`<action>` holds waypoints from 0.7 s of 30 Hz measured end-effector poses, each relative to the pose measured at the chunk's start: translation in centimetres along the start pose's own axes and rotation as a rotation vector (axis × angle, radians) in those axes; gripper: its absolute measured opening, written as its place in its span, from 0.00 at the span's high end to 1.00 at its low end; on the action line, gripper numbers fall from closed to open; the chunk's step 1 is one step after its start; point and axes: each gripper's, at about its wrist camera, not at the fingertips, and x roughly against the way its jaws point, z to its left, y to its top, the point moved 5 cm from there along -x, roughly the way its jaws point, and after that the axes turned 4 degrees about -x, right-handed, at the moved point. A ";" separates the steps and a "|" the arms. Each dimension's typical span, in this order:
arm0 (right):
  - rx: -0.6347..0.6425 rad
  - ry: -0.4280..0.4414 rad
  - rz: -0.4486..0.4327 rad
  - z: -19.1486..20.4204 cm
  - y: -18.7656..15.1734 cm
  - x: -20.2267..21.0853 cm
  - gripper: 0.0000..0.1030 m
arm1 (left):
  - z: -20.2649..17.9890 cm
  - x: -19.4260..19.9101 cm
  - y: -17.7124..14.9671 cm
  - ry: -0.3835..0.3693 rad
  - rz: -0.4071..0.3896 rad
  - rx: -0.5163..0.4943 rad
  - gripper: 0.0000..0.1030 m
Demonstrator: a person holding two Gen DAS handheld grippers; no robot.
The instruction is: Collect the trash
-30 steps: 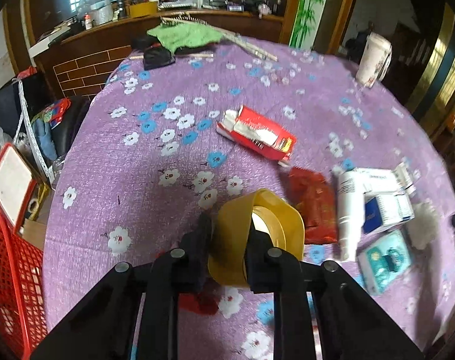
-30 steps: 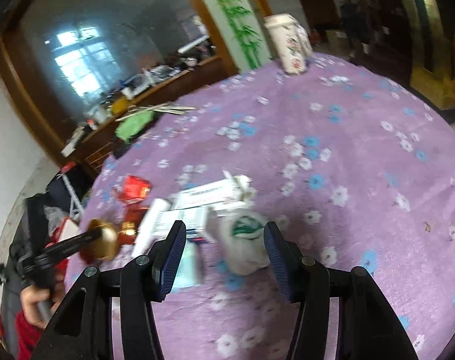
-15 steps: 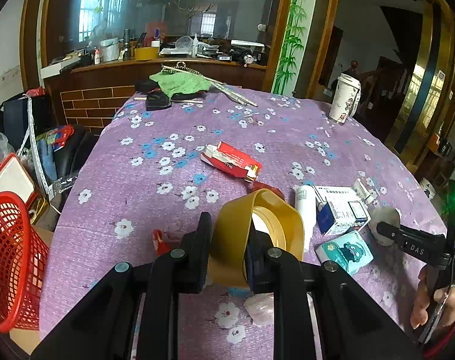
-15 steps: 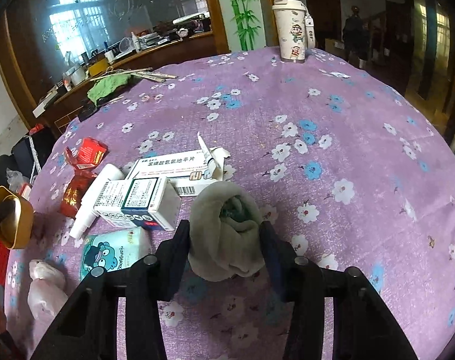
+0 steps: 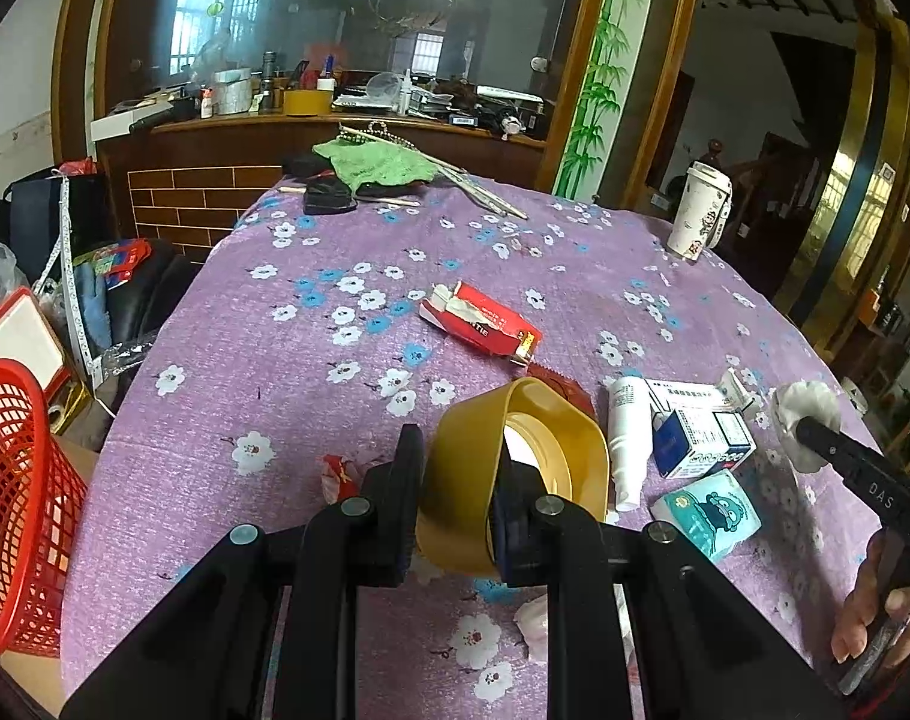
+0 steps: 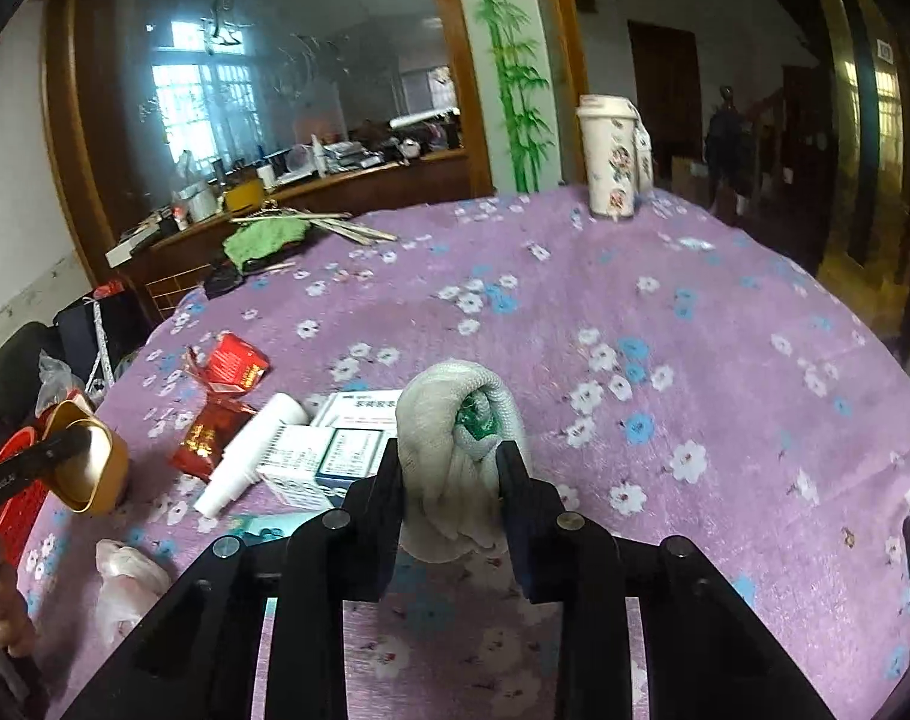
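Left gripper [image 5: 459, 495]: its jaws are clamped on the wall of a squashed yellow tub [image 5: 514, 468], one finger inside the rim and one outside; the tub sits low and central in the left wrist frame, lifted clear of the cloth.

Right gripper [image 6: 452, 483]: its jaws are closing, with a rolled white rag [image 6: 455, 450] between them; the pads already touch its sides. The rag, with something green tucked inside, appears low and central in the right wrist frame.

Red basket [image 5: 17, 504]: at the lower left edge of the left wrist frame, off the table's edge; it is probably the collecting bin. What it holds cannot be told.

Table [image 5: 311, 354]: purple flowered cloth fills the middle of both frames.

Left on the cloth: a torn red carton [image 5: 484, 324] at centre, a red foil wrapper [image 6: 206, 435], a white tube [image 5: 625, 441], two medicine boxes [image 5: 703, 435], a teal tissue pack [image 5: 709, 513], a red scrap [image 5: 338, 474] and a pale crumpled bag [image 6: 125, 570].

Probably not trash: a patterned cup [image 5: 697, 219] at upper right, a green cloth [image 5: 374, 165] at the far edge.

Progress: judged early; two pieces are in hand, neither yet dropped in the basket, and most of the litter lies untouched.
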 end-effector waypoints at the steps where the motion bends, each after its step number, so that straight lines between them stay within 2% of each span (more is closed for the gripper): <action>1: 0.010 0.001 0.001 0.3 0.0 0.0 0.69 | -0.2 0.0 0.0 0.000 0.000 -0.007 0.82; 5: 0.040 0.003 -0.002 1.0 -0.1 -0.1 0.69 | -0.7 0.2 -0.1 0.018 -0.014 -0.039 0.82; 21: 0.047 0.030 -0.011 1.2 -0.2 0.1 0.69 | -0.7 0.5 -0.1 0.040 -0.029 -0.050 0.82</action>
